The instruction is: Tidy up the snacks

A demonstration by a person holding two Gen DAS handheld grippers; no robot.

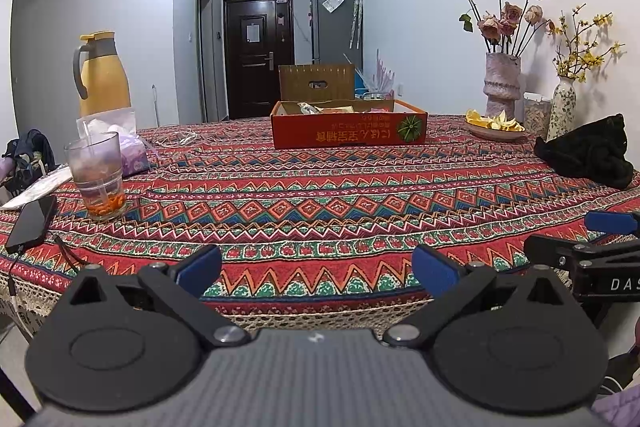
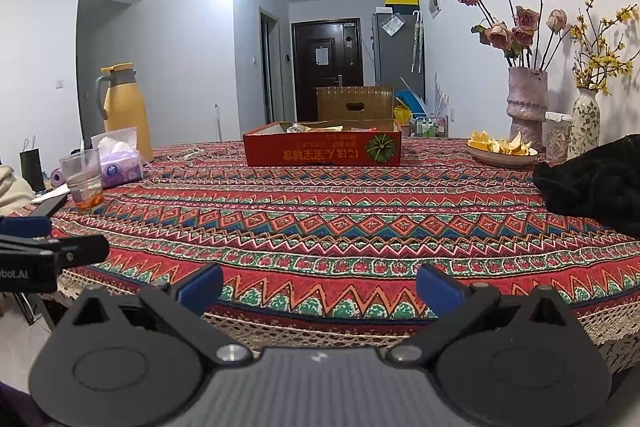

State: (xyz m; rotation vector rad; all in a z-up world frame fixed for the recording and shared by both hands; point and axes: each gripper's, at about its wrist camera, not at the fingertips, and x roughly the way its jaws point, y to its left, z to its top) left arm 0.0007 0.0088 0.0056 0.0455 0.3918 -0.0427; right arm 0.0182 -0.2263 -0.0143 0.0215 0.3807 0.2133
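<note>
Left wrist view: the left gripper (image 1: 316,269) sits at the bottom of the frame with its blue-padded fingers (image 1: 200,269) spread wide and nothing between them, held over the near edge of a table under a patterned red tablecloth (image 1: 320,203); the red cardboard tray (image 1: 348,131) that holds the snacks (image 1: 320,108) lies in the centre of the frame at the far side of the table, well apart from the gripper, with a few packets showing above its rim, too small to tell apart; a brown box (image 1: 317,82) stands just behind it; at the left of the frame stand a glass (image 1: 96,175) with orange bits at its bottom, a purple tissue pack (image 1: 134,155) and a yellow jug (image 1: 102,75), and a dark phone (image 1: 32,223) lies at the table's left edge; at the right of the frame a plate of orange peel (image 1: 494,123) sits near a pink vase of dried roses (image 1: 502,83), and a black cloth bundle (image 1: 588,153) lies nearer; the tip of the other gripper juts in at the right edge

Right wrist view: the right gripper (image 2: 318,287) is likewise at the bottom of the frame, fingers wide apart and empty, over the near table edge; the tray is in the upper centre of the frame, far off; the left gripper's tip shows at the left edge of the frame
</note>
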